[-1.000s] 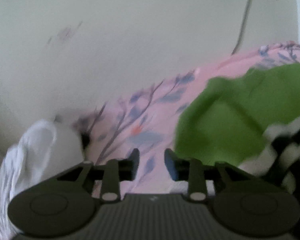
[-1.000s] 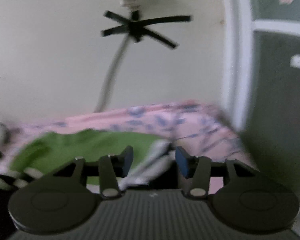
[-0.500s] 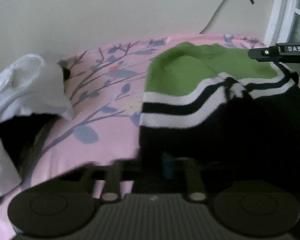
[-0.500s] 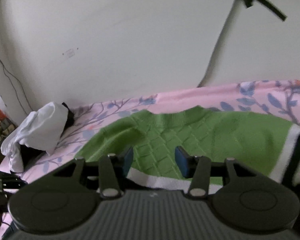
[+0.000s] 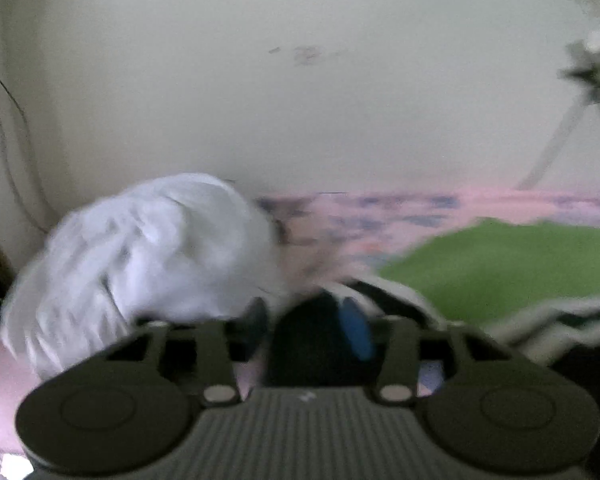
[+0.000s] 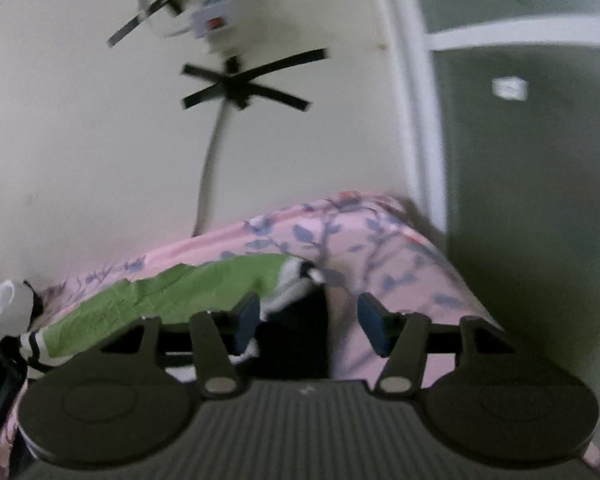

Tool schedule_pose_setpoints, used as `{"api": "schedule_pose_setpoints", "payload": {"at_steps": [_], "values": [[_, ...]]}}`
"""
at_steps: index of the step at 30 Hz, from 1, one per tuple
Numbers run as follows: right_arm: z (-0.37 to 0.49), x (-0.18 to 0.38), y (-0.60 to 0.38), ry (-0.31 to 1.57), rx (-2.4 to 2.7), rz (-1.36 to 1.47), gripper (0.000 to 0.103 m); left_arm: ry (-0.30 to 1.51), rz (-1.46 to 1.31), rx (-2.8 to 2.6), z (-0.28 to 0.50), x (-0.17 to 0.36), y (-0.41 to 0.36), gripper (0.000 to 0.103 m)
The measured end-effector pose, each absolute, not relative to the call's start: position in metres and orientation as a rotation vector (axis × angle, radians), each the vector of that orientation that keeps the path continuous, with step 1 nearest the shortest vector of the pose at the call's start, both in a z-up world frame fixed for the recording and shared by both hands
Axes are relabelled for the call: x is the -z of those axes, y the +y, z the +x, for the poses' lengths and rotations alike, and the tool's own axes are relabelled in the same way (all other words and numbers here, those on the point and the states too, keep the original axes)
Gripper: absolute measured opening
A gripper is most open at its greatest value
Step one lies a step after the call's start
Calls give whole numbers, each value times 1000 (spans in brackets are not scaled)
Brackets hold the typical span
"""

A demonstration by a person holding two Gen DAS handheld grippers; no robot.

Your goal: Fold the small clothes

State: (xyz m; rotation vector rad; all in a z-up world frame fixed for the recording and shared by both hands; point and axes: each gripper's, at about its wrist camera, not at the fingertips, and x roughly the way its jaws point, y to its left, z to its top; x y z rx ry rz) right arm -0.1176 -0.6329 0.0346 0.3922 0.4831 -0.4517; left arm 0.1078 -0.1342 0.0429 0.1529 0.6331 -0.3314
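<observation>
A small green sweater [image 5: 512,264] with a black-and-white striped and black lower part lies on the pink floral bedsheet [image 6: 340,236]. It also shows in the right wrist view [image 6: 172,296]. My left gripper [image 5: 308,328] is open low over the sweater's black left corner, with dark cloth between its fingers. My right gripper [image 6: 308,324] is open over the sweater's right edge, with black cloth [image 6: 292,344] between its fingers. Both views are blurred by motion.
A heap of white clothes [image 5: 148,252] lies on the bed to the left of the sweater, also in the right wrist view [image 6: 0,308]. A cream wall [image 5: 300,100] runs behind the bed. A window frame [image 6: 412,120] stands at the right.
Both grippers have swung down to the sweater's near corners, the left to its left side by the white heap, the right to its right edge. Both stay open.
</observation>
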Motion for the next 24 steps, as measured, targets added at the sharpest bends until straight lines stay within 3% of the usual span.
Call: {"api": "schedule_pose_setpoints", "payload": {"at_steps": [9,13,17,24], "values": [[-129,12,-607,609,460,407,60,657,99,497,-29,-9,-78,51],[-123,2,-595,529,501,356,59,628,45,442,-59,-10,-38,55],[-90,-16,-567,496,416,304,60,651,65,390,-48,0,-33,52],[-37,-29,-481,484,167,364,61,530,70,318,5,-2,-73,53]]}}
